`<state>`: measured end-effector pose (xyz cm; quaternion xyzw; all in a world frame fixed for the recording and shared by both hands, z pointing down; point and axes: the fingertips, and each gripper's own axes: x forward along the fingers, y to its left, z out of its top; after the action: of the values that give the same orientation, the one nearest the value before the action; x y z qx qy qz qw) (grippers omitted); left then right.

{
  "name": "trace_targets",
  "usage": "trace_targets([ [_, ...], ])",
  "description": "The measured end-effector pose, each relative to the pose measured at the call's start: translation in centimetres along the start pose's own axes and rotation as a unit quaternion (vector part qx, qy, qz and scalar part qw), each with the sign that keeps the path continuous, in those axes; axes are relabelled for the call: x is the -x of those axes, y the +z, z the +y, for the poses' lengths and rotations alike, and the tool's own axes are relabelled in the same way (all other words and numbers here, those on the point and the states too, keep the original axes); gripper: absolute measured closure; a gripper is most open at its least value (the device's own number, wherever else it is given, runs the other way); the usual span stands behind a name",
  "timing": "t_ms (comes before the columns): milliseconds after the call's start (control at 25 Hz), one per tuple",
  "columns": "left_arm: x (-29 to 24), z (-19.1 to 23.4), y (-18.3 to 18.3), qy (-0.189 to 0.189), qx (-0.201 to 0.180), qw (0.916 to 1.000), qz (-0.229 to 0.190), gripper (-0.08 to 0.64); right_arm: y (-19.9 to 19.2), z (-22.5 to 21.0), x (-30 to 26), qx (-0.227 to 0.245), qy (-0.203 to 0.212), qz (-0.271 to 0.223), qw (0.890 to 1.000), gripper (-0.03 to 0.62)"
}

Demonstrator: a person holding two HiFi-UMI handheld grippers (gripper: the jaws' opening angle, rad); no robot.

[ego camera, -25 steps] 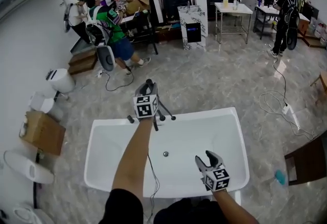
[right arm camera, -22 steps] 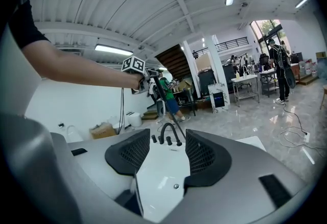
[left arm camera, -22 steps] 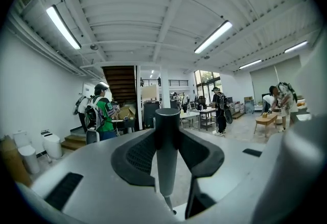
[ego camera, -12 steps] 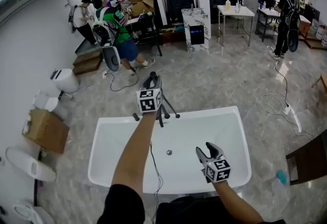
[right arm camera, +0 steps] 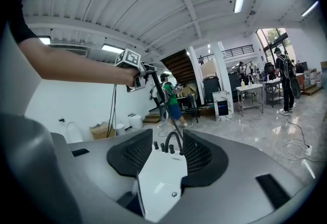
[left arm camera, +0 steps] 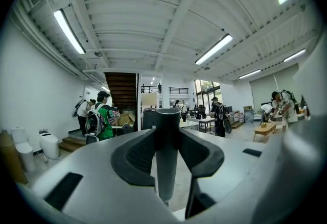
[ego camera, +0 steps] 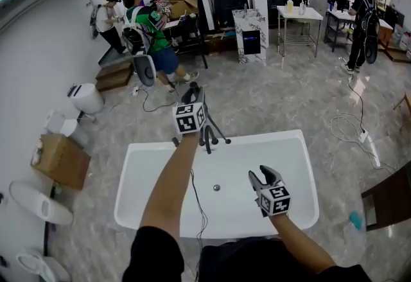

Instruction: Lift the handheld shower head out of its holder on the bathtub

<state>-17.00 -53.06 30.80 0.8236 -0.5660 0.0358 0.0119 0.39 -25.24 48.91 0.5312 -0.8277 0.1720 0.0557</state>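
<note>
Gripping the shower head [left arm camera: 167,167] by its dark grey handle, the left claw [left arm camera: 167,135] has both ribbed pads [left arm camera: 134,155] pressed against the shaft, which stands upright between them. In the right gripper view this claw and its marker cube [right arm camera: 127,58] sit high in the air at the end of an outstretched bare arm [right arm camera: 76,67]. A thin dark hose [right arm camera: 164,100] slants from the claw down to the black fittings [right arm camera: 162,146] on the far rim of the bathtub [ego camera: 138,165]. The shower head is thus held above that rim and apart from the fittings; which of them is its holder cannot be told.

The right claw [right arm camera: 167,141] hangs over the near right part of the tub. Its jaws are spread and have just been closing a little, with nothing between the pads. Only the white tub floor and the arched spout [right arm camera: 174,142] show through the gap.

From the head view the tub is white and rectangular, with a small round drain [ego camera: 216,188] near its middle. It stands on a grey marbled floor [ego camera: 270,101]. A cardboard box [ego camera: 61,158] and a white toilet [ego camera: 87,97] stand to the left. A person in a green top [ego camera: 149,36] bends over farther back.
</note>
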Motion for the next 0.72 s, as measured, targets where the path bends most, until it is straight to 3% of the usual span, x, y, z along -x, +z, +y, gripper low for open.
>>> trace_targets([
  [240, 0.6, -0.9, -0.6, -0.012, -0.009, 0.9999, 0.003, 0.428, 1.1, 1.2, -0.5, -0.005, 0.027, -0.018, 0.999, 0.459],
  [480, 0.6, -2.7, -1.2, -0.025, -0.025, 0.9994, 0.002, 0.428, 2.3, 1.8, -0.5, 0.023, 0.033, -0.028, 0.999, 0.548],
  [720, 0.5, -3.2, -2.2, -0.033, -0.031, 0.9989, 0.005, 0.428, 3.0, 1.2, -0.7, 0.035, 0.021, -0.030, 0.999, 0.571],
])
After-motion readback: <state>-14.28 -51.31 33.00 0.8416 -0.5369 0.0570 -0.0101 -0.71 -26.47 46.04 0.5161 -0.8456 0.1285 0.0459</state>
